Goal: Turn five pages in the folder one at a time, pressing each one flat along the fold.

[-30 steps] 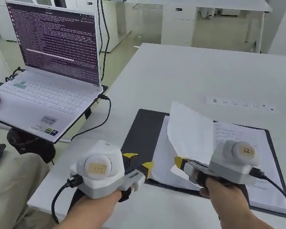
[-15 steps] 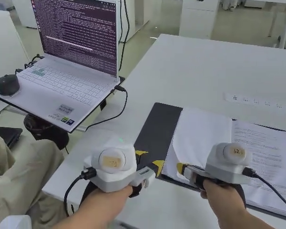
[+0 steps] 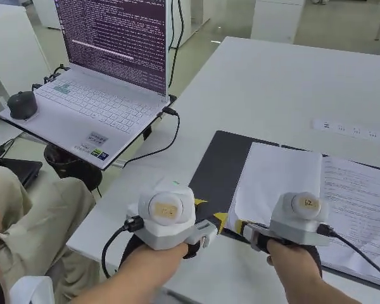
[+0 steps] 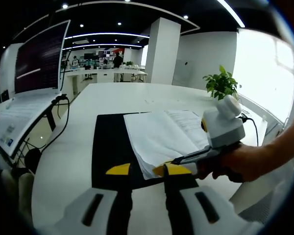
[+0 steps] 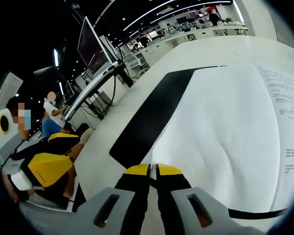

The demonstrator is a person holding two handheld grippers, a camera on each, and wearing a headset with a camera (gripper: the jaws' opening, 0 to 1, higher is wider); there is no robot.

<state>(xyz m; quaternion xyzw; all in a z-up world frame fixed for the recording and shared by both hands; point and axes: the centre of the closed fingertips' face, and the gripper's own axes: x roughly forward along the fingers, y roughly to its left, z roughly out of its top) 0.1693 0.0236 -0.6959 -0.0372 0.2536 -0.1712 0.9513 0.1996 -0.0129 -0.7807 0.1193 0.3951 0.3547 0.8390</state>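
Pinching the near corner of the white page (image 3: 278,180) with the right gripper (image 3: 240,226), jaws pressed together. Hovering the left gripper (image 3: 210,212) just beside it, jaws parted on nothing, yellow tips at the near edge of the black folder (image 3: 209,168). Looks almost flat ahead of the right jaws, blank side up. Printed sheet (image 3: 361,202) off to the right of them. Well ahead and left of the left jaws: open laptop (image 3: 95,107), text on screen, black cable (image 3: 158,147) drooping off it.

In view are 1 left gripper (image 3: 210,212), 1 right gripper (image 3: 239,226), 1 folder (image 3: 209,171), 1 laptop (image 3: 101,107), 1 mouse (image 3: 22,104), 1 power strip (image 3: 351,130).
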